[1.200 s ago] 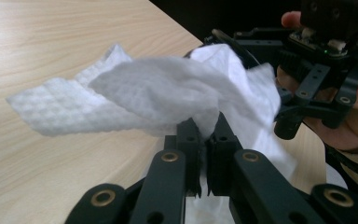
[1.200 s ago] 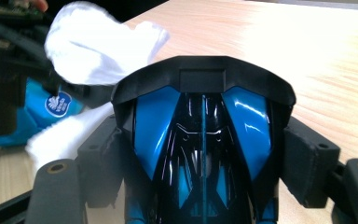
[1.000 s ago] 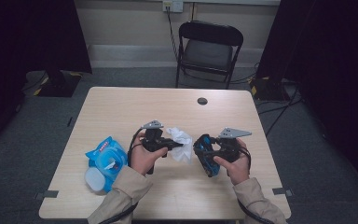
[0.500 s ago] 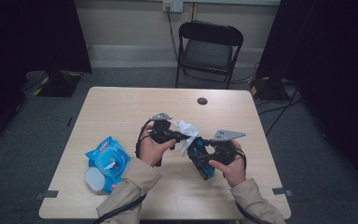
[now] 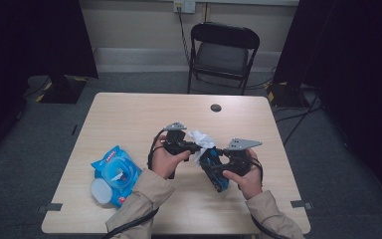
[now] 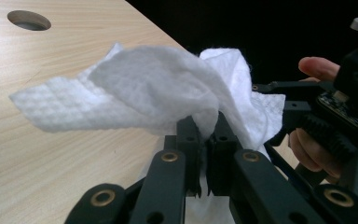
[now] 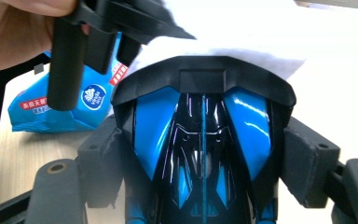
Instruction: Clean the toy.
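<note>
My left gripper [image 6: 204, 140] has its jaws pressed together on a fold of the white wipe [image 6: 149, 88]; the rest of the sheet billows up and out past the tips, crumpled, one flap hanging out over the tabletop [image 6: 51, 154]. In the high view the left gripper [image 5: 195, 147] points toward my right hand, the wipe [image 5: 201, 140] bunched at its tip.

My right gripper [image 7: 205, 154] is clamped on the blue-and-black toy car [image 7: 203, 149], one pad on each flank, jaws spread wide by the body. The car's black end points away from the camera, and the wipe [image 7: 233, 37] lies against that edge and over it. In the high view the right gripper [image 5: 218, 167] holds the car [image 5: 214, 169] off the tabletop, tilted, just right of centre.

Both grippers meet near the middle of the tabletop [image 5: 144, 114]. The far half is open, apart from a round cable hole [image 5: 216, 107] near the far edge. The blue wipes packet [image 5: 115, 172] lies by my left forearm, near the left edge, well apart from the car. The right edge is near my right hand. A folding chair [image 5: 222, 52] stands beyond the far edge.
</note>
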`<state>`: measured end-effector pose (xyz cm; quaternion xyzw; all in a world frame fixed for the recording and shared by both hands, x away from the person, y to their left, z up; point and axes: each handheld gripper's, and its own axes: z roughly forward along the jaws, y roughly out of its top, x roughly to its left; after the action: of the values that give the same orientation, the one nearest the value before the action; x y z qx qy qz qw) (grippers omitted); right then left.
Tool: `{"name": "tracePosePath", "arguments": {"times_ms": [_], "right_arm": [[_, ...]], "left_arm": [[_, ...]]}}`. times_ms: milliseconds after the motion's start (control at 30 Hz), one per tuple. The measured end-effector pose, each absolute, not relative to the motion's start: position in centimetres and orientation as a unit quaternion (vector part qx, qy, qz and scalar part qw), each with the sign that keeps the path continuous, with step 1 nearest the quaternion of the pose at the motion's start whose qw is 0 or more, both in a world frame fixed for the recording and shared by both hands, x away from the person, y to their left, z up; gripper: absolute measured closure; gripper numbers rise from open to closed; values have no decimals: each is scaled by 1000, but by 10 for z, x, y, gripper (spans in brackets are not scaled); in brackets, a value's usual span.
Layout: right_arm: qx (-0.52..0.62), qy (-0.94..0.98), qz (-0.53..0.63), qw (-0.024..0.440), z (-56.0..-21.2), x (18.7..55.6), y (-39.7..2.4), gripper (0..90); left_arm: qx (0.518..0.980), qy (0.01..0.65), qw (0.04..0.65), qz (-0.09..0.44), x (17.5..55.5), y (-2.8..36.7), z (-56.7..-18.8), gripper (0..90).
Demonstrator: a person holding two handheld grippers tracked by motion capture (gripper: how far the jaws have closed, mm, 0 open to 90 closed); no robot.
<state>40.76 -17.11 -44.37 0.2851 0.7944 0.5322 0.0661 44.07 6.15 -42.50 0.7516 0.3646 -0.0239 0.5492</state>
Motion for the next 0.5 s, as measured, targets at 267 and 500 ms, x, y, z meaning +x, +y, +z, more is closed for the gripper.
{"name": "tracePosePath", "arguments": {"times_ms": [267,500], "right_arm": [[303,786,534,71,-445,411,-179,255],[313,782,534,75,-445,413,-184,255]], "left_arm": [[754,361,548,-28,434,63,-431,862],[754,359,550,-34,429,67,-435,861]]}}
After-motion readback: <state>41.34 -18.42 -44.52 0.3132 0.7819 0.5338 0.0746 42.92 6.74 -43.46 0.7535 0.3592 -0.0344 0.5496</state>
